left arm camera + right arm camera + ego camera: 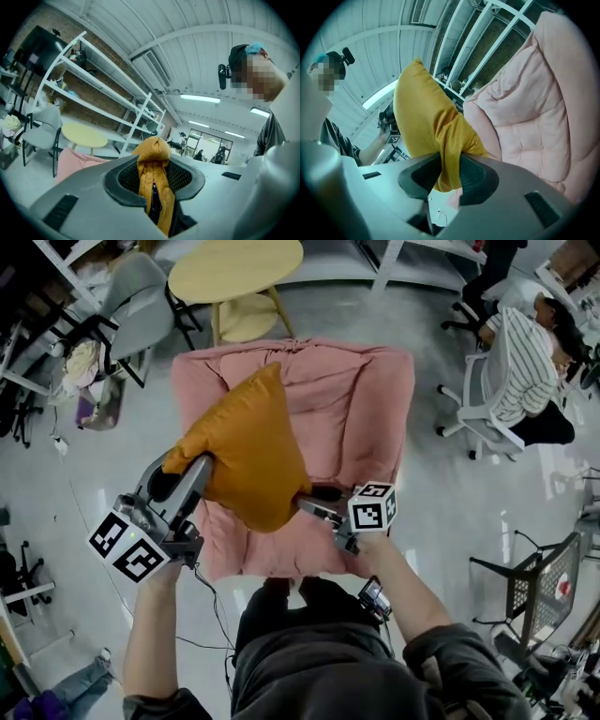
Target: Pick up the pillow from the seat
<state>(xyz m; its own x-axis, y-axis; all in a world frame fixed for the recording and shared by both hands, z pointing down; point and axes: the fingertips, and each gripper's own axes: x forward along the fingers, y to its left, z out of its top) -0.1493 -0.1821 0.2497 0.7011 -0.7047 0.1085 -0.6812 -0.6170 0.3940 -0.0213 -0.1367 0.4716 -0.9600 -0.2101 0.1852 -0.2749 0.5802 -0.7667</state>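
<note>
A mustard-yellow pillow point(246, 448) hangs in the air above the pink cushioned seat point(347, 395), held between both grippers. My left gripper point(195, 468) is shut on the pillow's left corner; in the left gripper view the bunched fabric and zipper end point(153, 187) sit pinched between the dark pads. My right gripper point(305, 503) is shut on the lower right corner, where a fold of the pillow point(449, 164) is squeezed between its pads. In the right gripper view the pillow point(419, 112) stands upright beside the pink seat point(534, 112).
A round yellow table point(236, 268) and a grey chair point(141, 296) stand behind the seat. A person in a striped top sits on a white office chair point(487, 395) at the right. White shelving point(98, 89) lines the far wall. A wire basket point(544, 587) stands at the lower right.
</note>
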